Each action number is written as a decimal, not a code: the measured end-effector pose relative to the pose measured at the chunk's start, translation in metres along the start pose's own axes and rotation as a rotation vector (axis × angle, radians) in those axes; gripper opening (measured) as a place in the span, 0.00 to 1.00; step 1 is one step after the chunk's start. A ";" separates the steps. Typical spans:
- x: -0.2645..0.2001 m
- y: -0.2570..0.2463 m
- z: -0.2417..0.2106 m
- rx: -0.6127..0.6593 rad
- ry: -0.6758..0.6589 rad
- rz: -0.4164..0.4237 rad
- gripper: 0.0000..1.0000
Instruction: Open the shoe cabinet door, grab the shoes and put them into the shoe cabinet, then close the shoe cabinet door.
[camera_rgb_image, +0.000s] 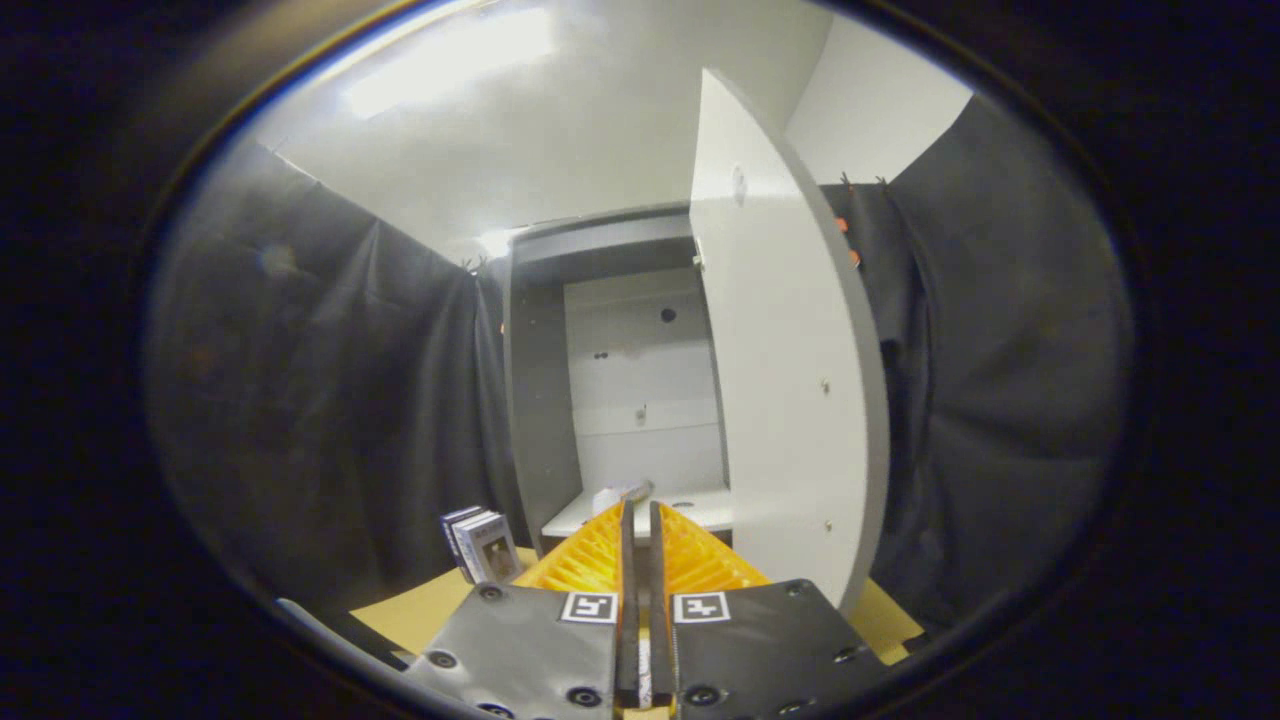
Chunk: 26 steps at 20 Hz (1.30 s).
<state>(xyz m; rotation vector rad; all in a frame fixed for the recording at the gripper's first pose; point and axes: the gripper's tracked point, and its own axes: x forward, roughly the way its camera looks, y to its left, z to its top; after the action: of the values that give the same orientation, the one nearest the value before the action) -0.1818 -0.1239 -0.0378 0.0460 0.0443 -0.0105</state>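
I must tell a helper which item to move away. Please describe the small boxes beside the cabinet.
Find the tall grey shoe cabinet with its white door open. The small boxes stand upright at its foot, opposite the door, ahead of the shut gripper. They are the only printed, dark-edged packs there.

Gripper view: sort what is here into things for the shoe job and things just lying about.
For the job:
- shoe cabinet, standing open
- cabinet door, swung wide
- pale thing on the shelf, perhaps a shoe, just beyond the jaws
- gripper, jaws nearly shut, nothing clearly held

Lying about:
- small boxes beside the cabinet
- yellow mat
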 end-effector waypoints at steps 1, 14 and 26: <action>0.004 0.002 -0.014 0.009 0.030 0.001 0.13; 0.061 0.020 -0.239 0.115 0.550 -0.049 0.23; 0.056 0.012 -0.426 0.077 0.880 -0.084 0.23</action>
<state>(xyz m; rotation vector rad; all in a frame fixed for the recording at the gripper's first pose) -0.1443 -0.0928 -0.4646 0.1233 0.9255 -0.0752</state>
